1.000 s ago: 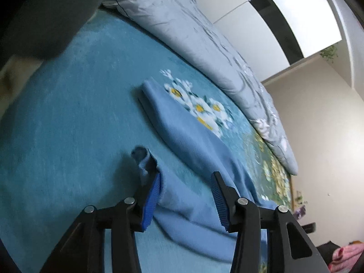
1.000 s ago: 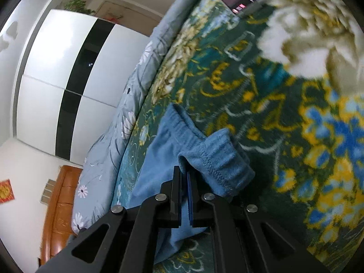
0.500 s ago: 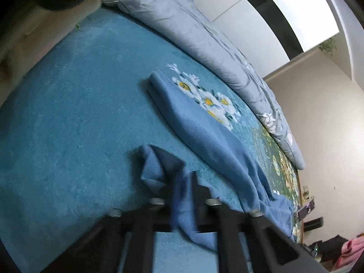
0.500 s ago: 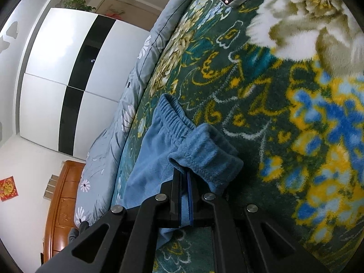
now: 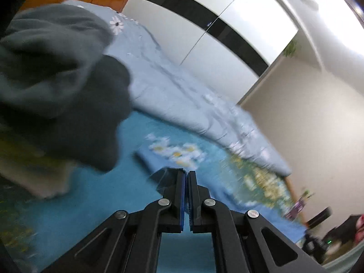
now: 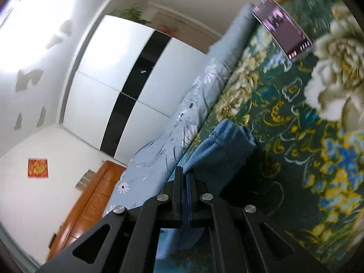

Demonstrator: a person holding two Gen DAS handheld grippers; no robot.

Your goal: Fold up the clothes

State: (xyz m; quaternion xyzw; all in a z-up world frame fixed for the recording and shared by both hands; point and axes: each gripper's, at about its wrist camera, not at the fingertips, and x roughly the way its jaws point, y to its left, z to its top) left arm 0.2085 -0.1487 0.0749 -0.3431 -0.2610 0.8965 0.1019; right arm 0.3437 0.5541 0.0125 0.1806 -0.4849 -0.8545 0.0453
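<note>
the left gripper (image 5: 186,174) is clenched, its blue pads pressed together on a dark fold of the blue garment (image 5: 163,177) that sticks out just past the fingertips; the view is blurred, so the pinched cloth is hard to read in detail. beyond it the rest of the garment lies flat on the teal blanket (image 5: 95,204), with a white and yellow flower print (image 5: 177,151) showing. a dark grey piece of clothing (image 5: 56,79) hangs close to the lens at the upper left. the right gripper (image 6: 184,175) is also clamped shut on the blue garment (image 6: 223,145), holding it near the ribbed, stitched edge, which bulges up above the fingertips over the green floral bedspread (image 6: 295,136). a light blue quilt (image 6: 182,132) runs along the far side of the bed, and a phone (image 6: 282,31) lies on the bedspread well beyond the garment.
</note>
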